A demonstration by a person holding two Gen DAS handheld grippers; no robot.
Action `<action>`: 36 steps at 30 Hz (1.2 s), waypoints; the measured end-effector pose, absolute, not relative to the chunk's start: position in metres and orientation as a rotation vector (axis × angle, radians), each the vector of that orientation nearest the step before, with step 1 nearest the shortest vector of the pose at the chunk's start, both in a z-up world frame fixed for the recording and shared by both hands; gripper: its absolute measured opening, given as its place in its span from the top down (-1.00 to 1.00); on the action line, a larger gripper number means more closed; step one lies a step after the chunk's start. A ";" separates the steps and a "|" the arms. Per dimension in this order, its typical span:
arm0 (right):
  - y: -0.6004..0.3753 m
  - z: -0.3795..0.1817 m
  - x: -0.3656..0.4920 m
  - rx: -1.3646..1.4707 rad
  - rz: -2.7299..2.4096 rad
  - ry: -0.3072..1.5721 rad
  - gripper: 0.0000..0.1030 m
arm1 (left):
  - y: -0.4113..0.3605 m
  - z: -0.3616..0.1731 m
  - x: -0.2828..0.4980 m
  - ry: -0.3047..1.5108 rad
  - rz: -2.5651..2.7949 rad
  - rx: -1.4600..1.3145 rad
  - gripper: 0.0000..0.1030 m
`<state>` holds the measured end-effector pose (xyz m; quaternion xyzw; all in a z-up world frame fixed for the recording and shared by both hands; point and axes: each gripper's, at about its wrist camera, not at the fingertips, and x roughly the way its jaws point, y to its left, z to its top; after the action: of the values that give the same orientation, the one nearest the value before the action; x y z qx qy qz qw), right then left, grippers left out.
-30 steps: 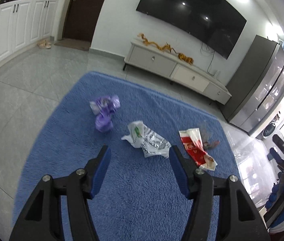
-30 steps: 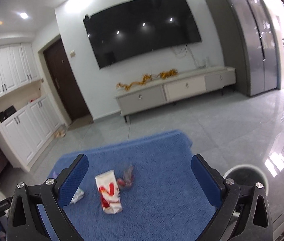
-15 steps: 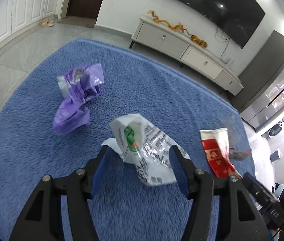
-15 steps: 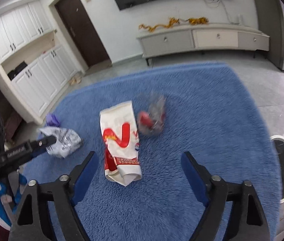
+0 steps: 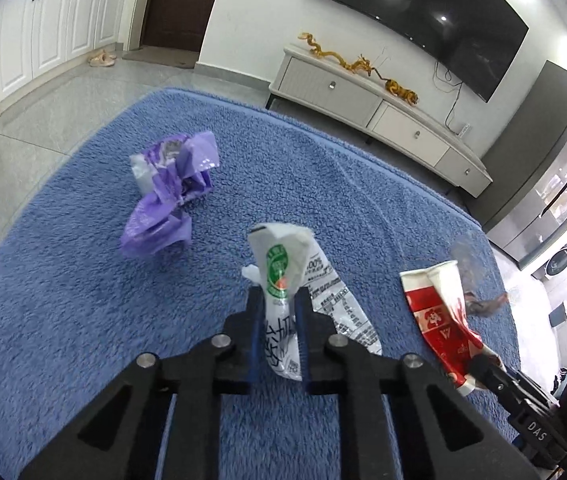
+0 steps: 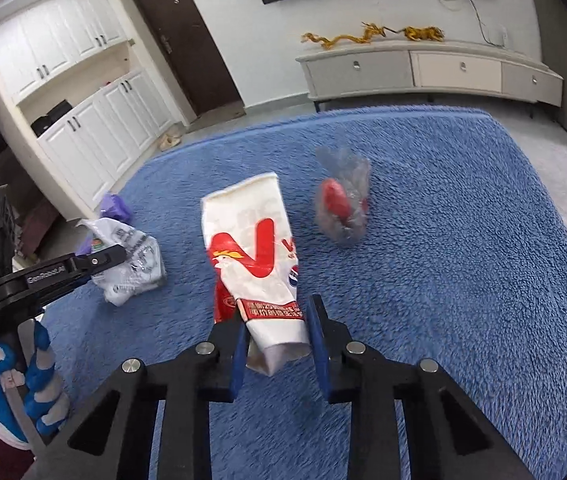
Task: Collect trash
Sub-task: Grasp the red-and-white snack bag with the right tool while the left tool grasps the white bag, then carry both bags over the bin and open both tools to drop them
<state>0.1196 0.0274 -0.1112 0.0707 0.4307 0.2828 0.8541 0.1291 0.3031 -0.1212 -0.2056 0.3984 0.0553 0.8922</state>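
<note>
Items counted on one blue rug (image 5: pixel 83 320): four pieces of trash. One purple crumpled bag (image 5: pixel 169 192); one white printed wrapper (image 5: pixel 295 280); one red-and-white paper bag (image 6: pixel 255 256); one clear plastic wrapper with red contents (image 6: pixel 341 200). Two grippers present: left gripper (image 5: pixel 279 300), right gripper (image 6: pixel 277 332).

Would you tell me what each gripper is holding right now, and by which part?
The left gripper is closing on the white wrapper at its middle; the right gripper is closing on the red-and-white bag at its near end.
</note>
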 end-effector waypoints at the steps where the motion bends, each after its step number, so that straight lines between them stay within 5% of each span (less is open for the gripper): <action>1: 0.027 -0.108 0.116 0.150 0.604 0.896 0.52 | 0.303 -0.118 0.123 0.819 0.115 -0.424 0.74; 36: -0.078 0.006 0.001 0.279 0.609 0.571 0.53 | 0.154 0.023 -0.040 0.471 0.102 0.028 0.74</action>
<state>0.0014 -0.0783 0.0063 0.1349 0.2762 0.2950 0.9047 -0.0400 0.1536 0.0230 0.0137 0.2331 0.0505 0.9711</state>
